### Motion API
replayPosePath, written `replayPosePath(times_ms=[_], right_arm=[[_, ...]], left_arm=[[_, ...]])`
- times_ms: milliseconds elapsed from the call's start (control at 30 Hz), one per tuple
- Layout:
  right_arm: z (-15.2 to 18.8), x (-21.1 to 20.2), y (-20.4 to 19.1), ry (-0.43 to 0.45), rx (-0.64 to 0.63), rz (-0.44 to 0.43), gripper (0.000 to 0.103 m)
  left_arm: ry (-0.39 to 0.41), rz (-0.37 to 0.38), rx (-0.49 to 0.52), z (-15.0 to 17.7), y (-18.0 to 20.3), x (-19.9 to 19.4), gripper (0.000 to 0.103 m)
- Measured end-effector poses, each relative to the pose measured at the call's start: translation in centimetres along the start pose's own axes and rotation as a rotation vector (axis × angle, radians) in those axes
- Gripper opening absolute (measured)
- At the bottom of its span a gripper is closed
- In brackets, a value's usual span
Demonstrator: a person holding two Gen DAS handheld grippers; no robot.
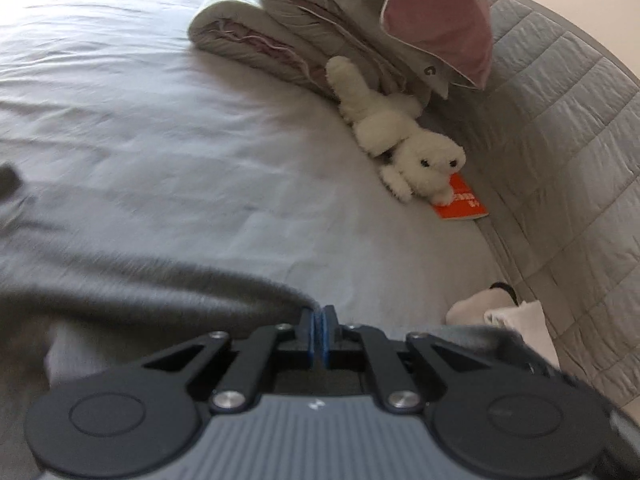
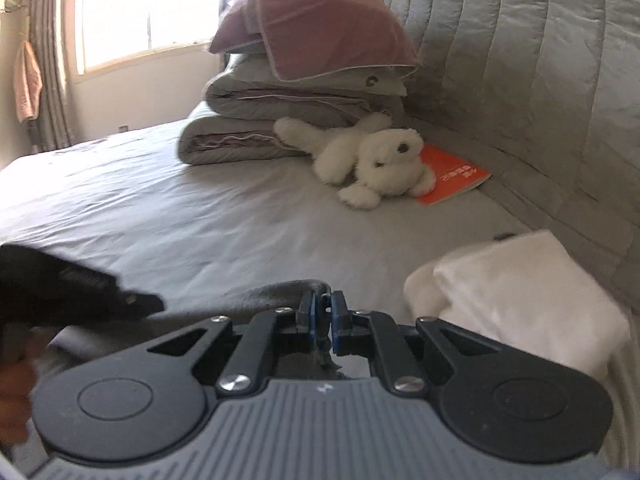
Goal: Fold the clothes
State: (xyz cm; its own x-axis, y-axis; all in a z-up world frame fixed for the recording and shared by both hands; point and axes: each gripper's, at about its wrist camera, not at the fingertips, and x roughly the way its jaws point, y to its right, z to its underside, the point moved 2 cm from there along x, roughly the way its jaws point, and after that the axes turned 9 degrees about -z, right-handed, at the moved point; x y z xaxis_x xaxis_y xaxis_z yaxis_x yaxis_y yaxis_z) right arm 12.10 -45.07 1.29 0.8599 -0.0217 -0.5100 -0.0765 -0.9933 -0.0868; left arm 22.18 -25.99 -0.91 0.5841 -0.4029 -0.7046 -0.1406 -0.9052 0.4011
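Note:
A grey garment (image 1: pixel 140 292) lies across the pale bed sheet (image 1: pixel 160 120), and one edge of it is drawn up to a point at my left gripper (image 1: pixel 319 314), which is shut on it. In the right wrist view the same grey cloth (image 2: pixel 280 292) bunches between the blue pads of my right gripper (image 2: pixel 323 308), also shut on it, with fabric hanging behind the pads. The left tool's dark, blurred body (image 2: pixel 72 284) shows at the left edge. A folded white garment (image 2: pixel 520 300) (image 1: pixel 500 312) sits just to the right of both grippers.
A white plush toy (image 2: pixel 372 164) lies on an orange booklet (image 2: pixel 456 180) near the quilted grey headboard (image 2: pixel 520 80). Folded duvets (image 2: pixel 260 120) with a pink pillow (image 2: pixel 320 32) on top are stacked at the far side. A bright window (image 2: pixel 152 8) is behind.

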Motion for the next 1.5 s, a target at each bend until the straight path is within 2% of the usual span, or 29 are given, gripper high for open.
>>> replayPosePath(times_ms=[133, 233, 267, 300, 367, 533, 633, 667, 733, 800, 867, 933, 967, 1000, 1033, 1067, 1100, 1133, 1167, 1200, 1300, 1367, 1500], right_arm=[[-0.5, 4.3, 2.0, -0.026, 0.009, 0.015, 0.008], [0.3, 7.7, 2.9, -0.087, -0.008, 0.031, 0.008], [0.9, 8.6, 3.0, -0.107, -0.019, 0.037, 0.008], [1.6, 9.4, 3.1, -0.126, -0.031, 0.043, 0.008], [2.5, 10.8, 3.6, -0.154, -0.022, 0.033, 0.008], [3.1, 10.9, 4.5, -0.117, 0.039, -0.007, 0.012], [3.6, 10.6, 4.8, -0.082, 0.071, -0.042, 0.02], [3.7, 10.3, 4.8, -0.076, 0.063, -0.061, 0.023], [3.7, 9.9, 5.4, -0.058, 0.086, -0.118, 0.045], [3.7, 9.7, 6.1, -0.035, 0.136, -0.17, 0.051], [3.6, 9.7, 6.5, -0.018, 0.172, -0.197, 0.051], [3.5, 10.1, 6.2, -0.011, 0.174, -0.185, 0.051], [3.5, 10.4, 5.9, -0.013, 0.164, -0.171, 0.051], [3.5, 10.5, 5.5, -0.018, 0.141, -0.157, 0.051], [3.5, 10.6, 5.1, -0.024, 0.118, -0.142, 0.052], [3.5, 10.8, 4.7, -0.029, 0.094, -0.128, 0.051], [3.6, 10.9, 4.4, -0.035, 0.07, -0.113, 0.048], [3.7, 11.0, 4.1, -0.04, 0.046, -0.099, 0.033], [3.7, 11.2, 3.8, -0.045, 0.024, -0.084, 0.023], [3.7, 11.3, 3.5, -0.047, 0.009, -0.071, 0.008], [3.6, 11.3, 2.9, -0.04, -0.023, -0.012, 0.006], [2.9, 10.7, 2.5, -0.005, -0.054, 0.063, 0.006], [0.7, 10.3, 1.9, 0.067, -0.096, 0.121, 0.006]], left_arm=[[-0.01, 0.013, 0.014, -1.0, -0.2, 3.0, 0.009], [-0.049, 0.03, 0.04, -1.9, -1.2, 4.0, 0.014], [-0.058, 0.04, 0.061, -2.4, -1.7, 4.0, 0.021], [-0.058, 0.037, 0.091, -2.9, -2.4, 3.7, 0.033], [-0.026, 0.003, 0.158, -4.3, -4.3, 2.7, 0.045], [0.031, -0.148, 0.285, -7.5, -10.7, 0.6, 0.058], [0.034, -0.247, 0.349, -8.3, -14.5, 0.2, 0.059], [0.037, -0.26, 0.353, -8.4, -15.6, 0.1, 0.06], [0.045, -0.274, 0.351, -8.5, -17.7, 0.1, 0.062], [0.044, -0.25, 0.333, -8.3, -19.4, 0.4, 0.067], [0.05, -0.223, 0.322, -7.6, -20.3, 0.9, 0.067], [0.078, -0.215, 0.325, -6.9, -20.4, 1.0, 0.066], [0.093, -0.224, 0.33, -6.7, -20.2, 0.9, 0.059], [0.102, -0.225, 0.331, -6.4, -20.0, 0.8, 0.044], [0.106, -0.22, 0.326, -6.1, -19.7, 0.9, 0.036], [0.109, -0.213, 0.32, -5.9, -19.3, 1.0, 0.017], [0.114, -0.215, 0.302, -5.6, -19.0, 1.1, 0.005], [0.12, -0.22, 0.282, -5.3, -18.7, 1.2, 0.005], [0.134, -0.242, 0.268, -5.1, -18.3, 1.3, 0.004], [0.15, -0.269, 0.257, -5.0, -17.9, 1.3, 0.004], [0.214, -0.334, 0.193, -5.0, -17.4, 1.1, 0.002], [0.279, -0.349, 0.125, -5.4, -17.9, 0.5, 0.002], [0.378, -0.316, -0.003, -6.0, -19.5, -0.4, 0.002]])
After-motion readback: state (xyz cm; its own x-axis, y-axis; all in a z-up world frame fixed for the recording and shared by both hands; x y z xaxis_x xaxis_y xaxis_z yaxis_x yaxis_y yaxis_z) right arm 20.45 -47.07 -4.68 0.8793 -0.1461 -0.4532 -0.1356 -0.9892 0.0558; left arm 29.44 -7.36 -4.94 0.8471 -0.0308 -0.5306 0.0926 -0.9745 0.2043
